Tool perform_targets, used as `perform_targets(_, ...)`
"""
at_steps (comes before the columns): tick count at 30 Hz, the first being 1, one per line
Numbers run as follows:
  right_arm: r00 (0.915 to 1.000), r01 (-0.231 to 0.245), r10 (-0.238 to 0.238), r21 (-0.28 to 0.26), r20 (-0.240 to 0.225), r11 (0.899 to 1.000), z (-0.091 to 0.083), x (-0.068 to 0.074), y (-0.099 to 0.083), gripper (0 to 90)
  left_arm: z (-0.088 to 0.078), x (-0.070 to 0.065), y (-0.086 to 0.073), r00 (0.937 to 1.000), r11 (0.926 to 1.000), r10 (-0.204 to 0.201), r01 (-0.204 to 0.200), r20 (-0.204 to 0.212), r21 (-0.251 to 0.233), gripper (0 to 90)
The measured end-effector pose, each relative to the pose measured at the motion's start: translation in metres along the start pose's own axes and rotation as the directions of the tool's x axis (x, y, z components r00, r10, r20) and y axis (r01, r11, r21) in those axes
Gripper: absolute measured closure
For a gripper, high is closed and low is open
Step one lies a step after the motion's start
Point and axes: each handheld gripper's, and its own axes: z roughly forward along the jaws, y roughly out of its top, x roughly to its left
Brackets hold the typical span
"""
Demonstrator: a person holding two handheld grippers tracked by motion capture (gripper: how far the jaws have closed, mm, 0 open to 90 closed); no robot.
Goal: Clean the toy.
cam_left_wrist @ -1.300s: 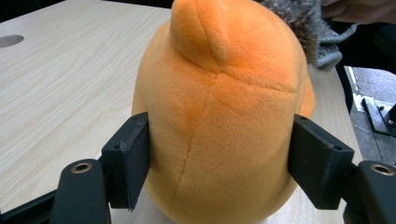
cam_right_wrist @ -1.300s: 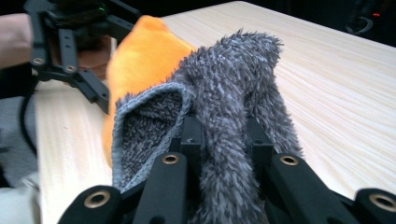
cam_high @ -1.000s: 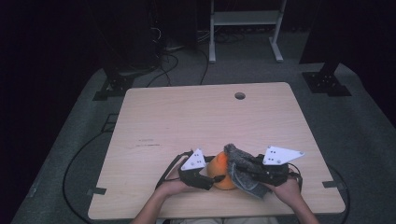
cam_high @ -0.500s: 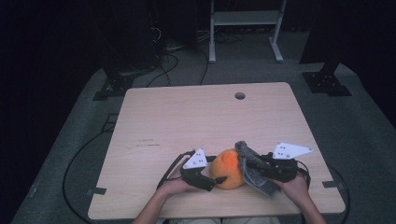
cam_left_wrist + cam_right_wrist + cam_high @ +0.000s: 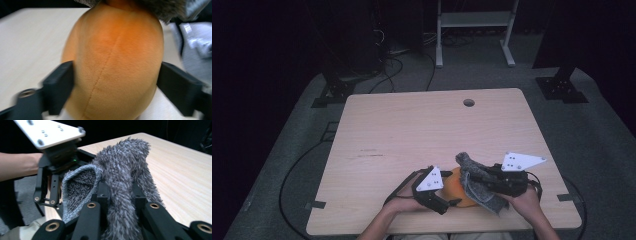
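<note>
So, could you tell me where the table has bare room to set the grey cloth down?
The table is bare from the round hole at the far edge down to the grippers, and along the left side. It is crowded at the near edge, where the left gripper, the orange plush, the grey cloth and the right gripper sit together.

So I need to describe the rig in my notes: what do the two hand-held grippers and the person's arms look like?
Both the left gripper and the right gripper are black, each topped by a pale grey three-cornered plate with small dots. A black cable loops from each. In the right gripper view the black jaws carry brass-coloured rivets, and a small green light glows on the other gripper's body. The forearms are bare; no sleeves show.
</note>
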Motion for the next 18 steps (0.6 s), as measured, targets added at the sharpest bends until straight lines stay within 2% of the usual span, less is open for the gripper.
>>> perform_targets(2,0.9999,0.011,-0.011,-0.003,-0.006,1.000,0.002,0.001,-0.001,74.3,0.002,-0.001,0.000,0.9999,1.0000,0.007,-0.007,-0.008,-0.004,13.2)
perform_targets(4,1.0000,0.009,-0.009,-0.007,-0.003,1.000,0.002,0.000,-0.001,74.3,-0.001,0.000,-0.001,0.9997,0.9999,0.010,-0.010,-0.022,-0.013,23.2)
perform_targets(7,0.9989,-0.044,0.044,-0.046,-0.015,0.998,-0.002,-0.011,-0.009,74.4,-0.003,0.000,0.000,0.9995,0.9997,0.000,-0.001,-0.030,-0.026,29.4)
perform_targets(9,0.9979,-0.061,0.062,-0.038,0.018,0.997,-0.006,-0.019,-0.017,74.3,-0.001,0.000,0.000,0.9993,0.9993,-0.008,0.007,-0.036,-0.037,30.0)
perform_targets(11,0.9942,-0.100,0.102,-0.045,0.035,0.994,-0.012,-0.027,-0.024,74.3,-0.001,0.001,0.000,0.9989,0.9988,-0.022,0.020,-0.042,-0.046,30.3)
perform_targets(12,0.9915,-0.106,0.107,-0.020,0.073,0.994,-0.016,-0.031,-0.029,74.4,-0.002,0.001,0.001,0.9984,0.9981,-0.030,0.028,-0.048,-0.055,30.9)
perform_targets(14,0.9868,-0.120,0.123,-0.030,0.106,0.992,-0.022,-0.034,-0.031,74.5,-0.006,0.002,0.006,0.9975,0.9980,-0.025,0.021,-0.066,-0.060,32.5)
perform_targets(16,0.9886,-0.072,0.080,-0.063,0.128,0.995,-0.028,-0.026,-0.020,74.6,-0.013,0.002,0.013,0.9948,0.9989,-0.006,0.001,-0.101,-0.047,33.4)
perform_targets(18,0.9922,-0.035,0.048,-0.110,0.116,0.993,-0.028,-0.015,-0.005,74.6,-0.017,0.002,0.018,0.9897,0.9996,0.029,-0.030,-0.141,-0.004,33.6)
